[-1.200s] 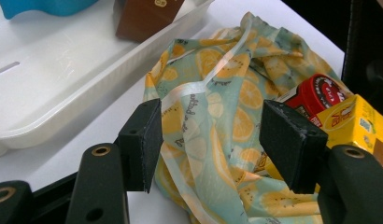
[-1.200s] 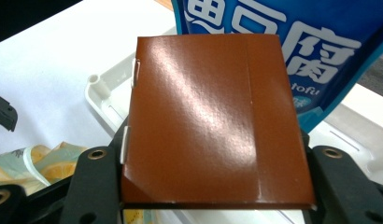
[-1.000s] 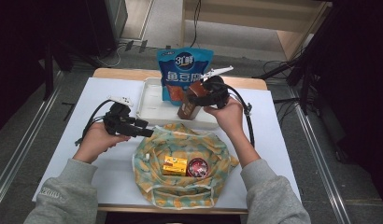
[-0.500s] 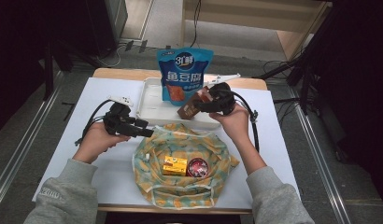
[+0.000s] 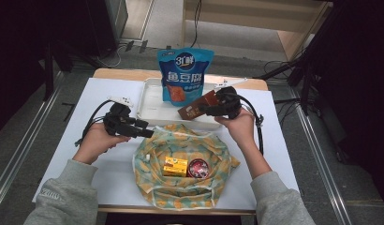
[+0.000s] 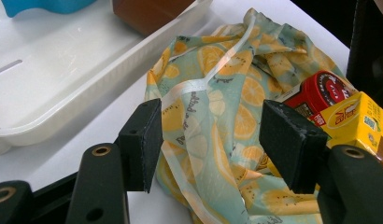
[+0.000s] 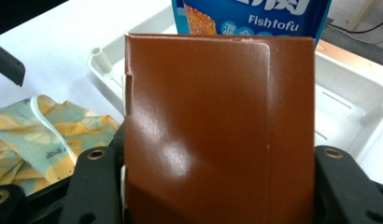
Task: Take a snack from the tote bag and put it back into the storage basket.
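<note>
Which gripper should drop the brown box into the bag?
Right. The right gripper already clamps the brown box by the lemon-print bag; the left gripper is open at its rim.

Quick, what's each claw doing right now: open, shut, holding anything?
Left gripper: open, straddling the lemon-print cloth bag.
Right gripper: shut on the brown box.

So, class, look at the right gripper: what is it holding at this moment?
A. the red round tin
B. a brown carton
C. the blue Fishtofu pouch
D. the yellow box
B: the right gripper is shut on the brown carton, whose flat face sits between its fingers above the white tray.
</note>
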Tool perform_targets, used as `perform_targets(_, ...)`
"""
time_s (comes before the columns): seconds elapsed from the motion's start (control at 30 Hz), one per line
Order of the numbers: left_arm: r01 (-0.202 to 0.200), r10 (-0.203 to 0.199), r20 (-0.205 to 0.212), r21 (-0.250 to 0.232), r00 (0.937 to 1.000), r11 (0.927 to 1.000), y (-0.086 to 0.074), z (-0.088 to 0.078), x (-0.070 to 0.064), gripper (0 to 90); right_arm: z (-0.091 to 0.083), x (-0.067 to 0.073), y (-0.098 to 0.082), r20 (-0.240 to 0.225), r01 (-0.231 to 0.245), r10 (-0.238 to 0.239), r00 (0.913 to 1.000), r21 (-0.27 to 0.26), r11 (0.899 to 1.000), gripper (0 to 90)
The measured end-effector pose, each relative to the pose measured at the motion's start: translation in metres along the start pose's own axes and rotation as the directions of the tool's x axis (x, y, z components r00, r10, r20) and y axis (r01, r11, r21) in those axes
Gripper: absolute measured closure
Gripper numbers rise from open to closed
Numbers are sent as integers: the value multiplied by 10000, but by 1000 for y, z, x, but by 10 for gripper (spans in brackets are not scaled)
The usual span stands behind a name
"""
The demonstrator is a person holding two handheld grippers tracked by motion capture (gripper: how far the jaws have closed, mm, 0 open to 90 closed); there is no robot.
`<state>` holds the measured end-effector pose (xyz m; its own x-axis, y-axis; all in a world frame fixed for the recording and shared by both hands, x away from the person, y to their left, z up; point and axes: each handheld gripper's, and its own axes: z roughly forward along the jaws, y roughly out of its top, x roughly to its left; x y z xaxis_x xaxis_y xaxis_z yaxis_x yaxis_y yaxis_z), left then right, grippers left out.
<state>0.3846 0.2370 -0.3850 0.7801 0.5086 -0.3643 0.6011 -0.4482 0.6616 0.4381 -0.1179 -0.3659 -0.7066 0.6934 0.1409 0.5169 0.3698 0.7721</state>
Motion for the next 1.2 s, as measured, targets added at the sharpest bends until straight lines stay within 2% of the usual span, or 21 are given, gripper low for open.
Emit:
perform_targets(0.33,31,-31,-32,-23,10000,10000,0,0,0,402,-1,-4,-9,-234,129,-129,9996,24,9999,441)
perform_targets(0.57,12,-12,-30,-10,10000,10000,0,1,0,402,5,-5,-16,-549,324,-314,9980,174,9993,444)
perform_targets(1.0,-7,7,-50,30,10000,10000,0,0,1,402,21,2,-13,-935,441,-431,9947,84,9990,442)
perform_targets(1.2,-2,2,-61,46,10000,10000,0,1,1,402,29,6,-13,-1060,430,-403,9936,242,9988,441)
